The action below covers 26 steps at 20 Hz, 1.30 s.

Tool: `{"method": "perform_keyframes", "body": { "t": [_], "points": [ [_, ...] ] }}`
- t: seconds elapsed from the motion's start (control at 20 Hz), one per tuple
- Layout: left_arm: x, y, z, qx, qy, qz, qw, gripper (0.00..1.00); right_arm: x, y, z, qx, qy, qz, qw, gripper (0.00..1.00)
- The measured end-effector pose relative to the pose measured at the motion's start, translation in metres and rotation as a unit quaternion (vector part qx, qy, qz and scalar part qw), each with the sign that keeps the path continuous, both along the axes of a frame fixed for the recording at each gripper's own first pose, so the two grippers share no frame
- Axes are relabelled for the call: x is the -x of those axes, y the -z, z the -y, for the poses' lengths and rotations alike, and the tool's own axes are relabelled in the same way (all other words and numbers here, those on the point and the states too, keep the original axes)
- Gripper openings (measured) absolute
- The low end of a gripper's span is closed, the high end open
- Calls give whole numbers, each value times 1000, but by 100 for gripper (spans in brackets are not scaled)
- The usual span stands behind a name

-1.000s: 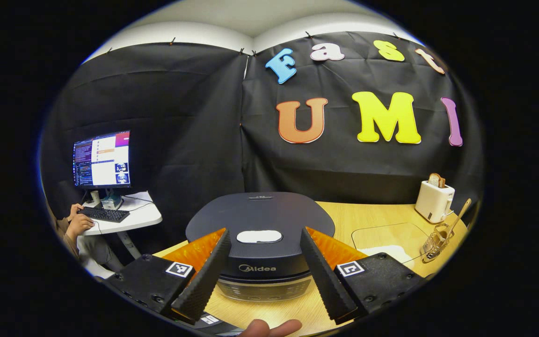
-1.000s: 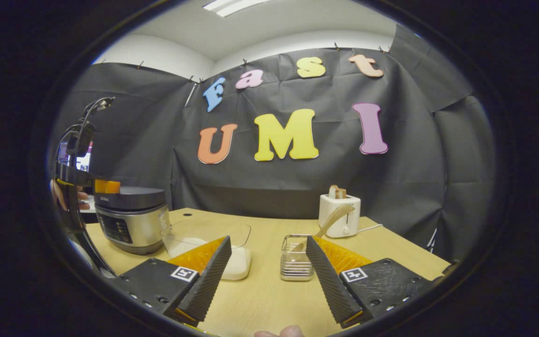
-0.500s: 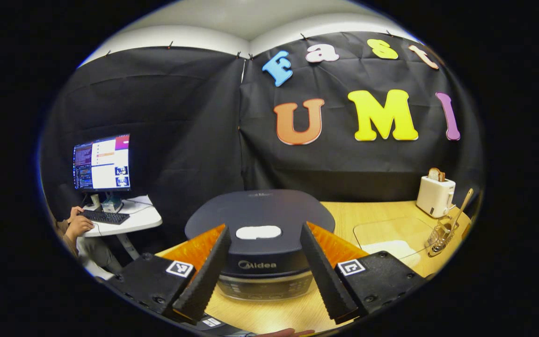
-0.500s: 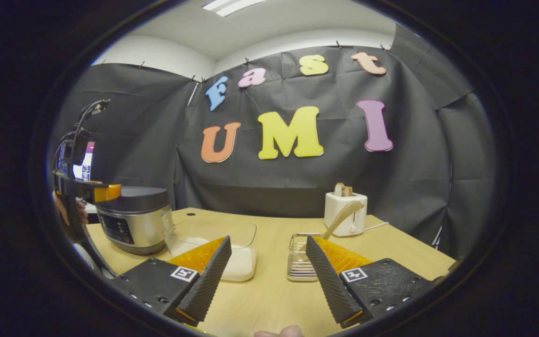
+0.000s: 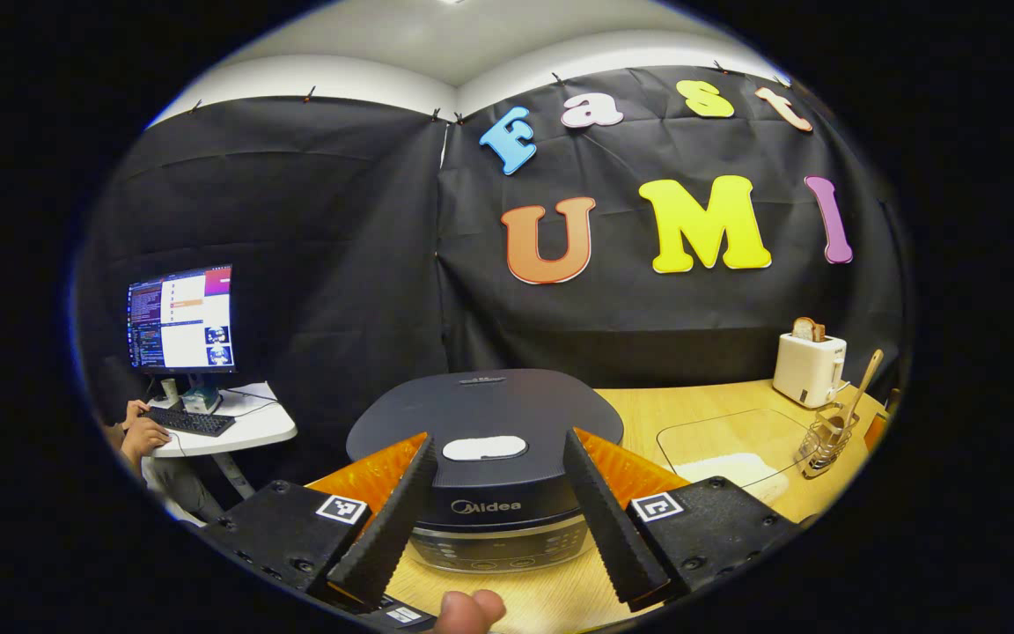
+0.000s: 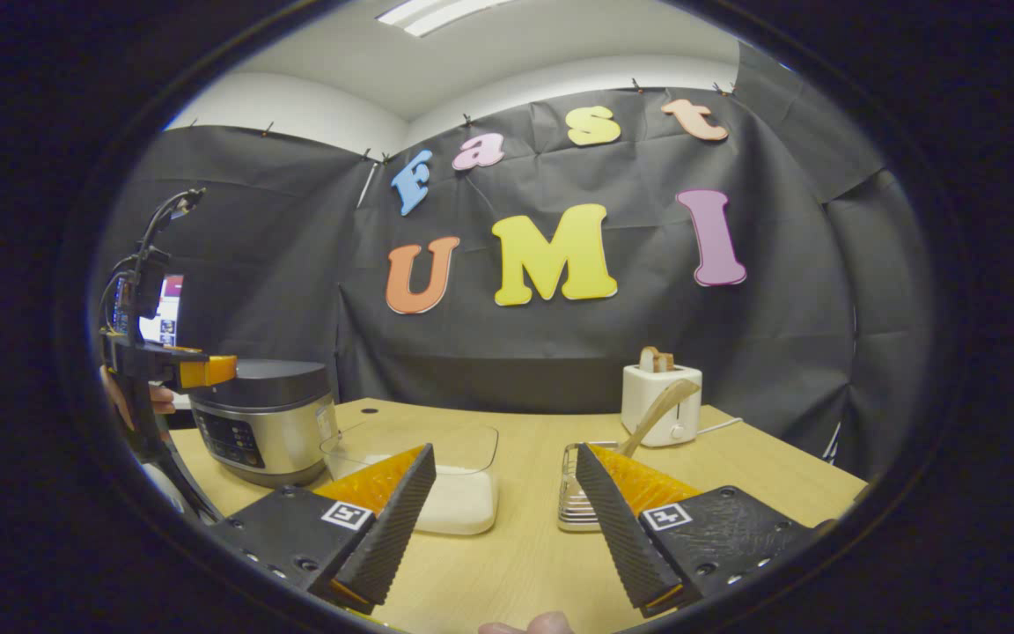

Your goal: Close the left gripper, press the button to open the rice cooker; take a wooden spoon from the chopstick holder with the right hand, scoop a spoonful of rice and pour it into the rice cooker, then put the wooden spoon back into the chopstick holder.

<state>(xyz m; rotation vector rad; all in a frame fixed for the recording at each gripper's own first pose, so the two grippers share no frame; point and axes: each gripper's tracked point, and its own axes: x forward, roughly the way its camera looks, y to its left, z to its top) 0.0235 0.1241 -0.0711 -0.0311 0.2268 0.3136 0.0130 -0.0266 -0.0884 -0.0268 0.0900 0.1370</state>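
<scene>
Straight ahead in the left gripper view, the left gripper (image 5: 491, 504) hangs with jaws spread wide before the shut rice cooker (image 5: 485, 431), its white button (image 5: 484, 447) between the fingers; far right stands the chopstick holder (image 5: 824, 438); in the right gripper view, the right gripper (image 6: 502, 511) gapes empty above the table (image 6: 516, 563); the wooden spoon (image 6: 658, 409) leans in the holder beside the rice container (image 6: 459, 480).

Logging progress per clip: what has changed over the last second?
Little. Both hand-held grippers drifted slightly; the right one edged toward the chopstick holder. Nothing was gripped or released. The left one remains open before the rice cooker, its lid shut, and the wooden spoon remains in the holder.
</scene>
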Motion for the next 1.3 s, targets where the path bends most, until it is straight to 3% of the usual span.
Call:
{"method": "perform_keyframes", "body": {
  "t": [0.1,0.15,0.2,0.5,0.7,0.9,1.3],
  "points": [
    [0,-14,5,4,3,20,1000,97,-1,-6,3,-2,8,7,1000,96],
    [1,-21,7,2,3,29,1000,90,-1,-10,4,-2,12,10,1000,95],
    [1,-26,13,3,8,36,999,97,-1,-13,6,-1,17,13,1000,95],
    [4,-48,77,-8,75,71,995,96,2,-40,14,3,42,43,998,95],
    [8,-45,105,-2,98,75,992,97,9,-56,15,13,55,66,996,95],
    [15,-43,108,-3,107,87,990,97,12,-65,18,22,78,77,994,95],
    [19,-43,110,-16,130,78,988,97,17,-82,-11,24,73,96,992,95]
  ]
}}
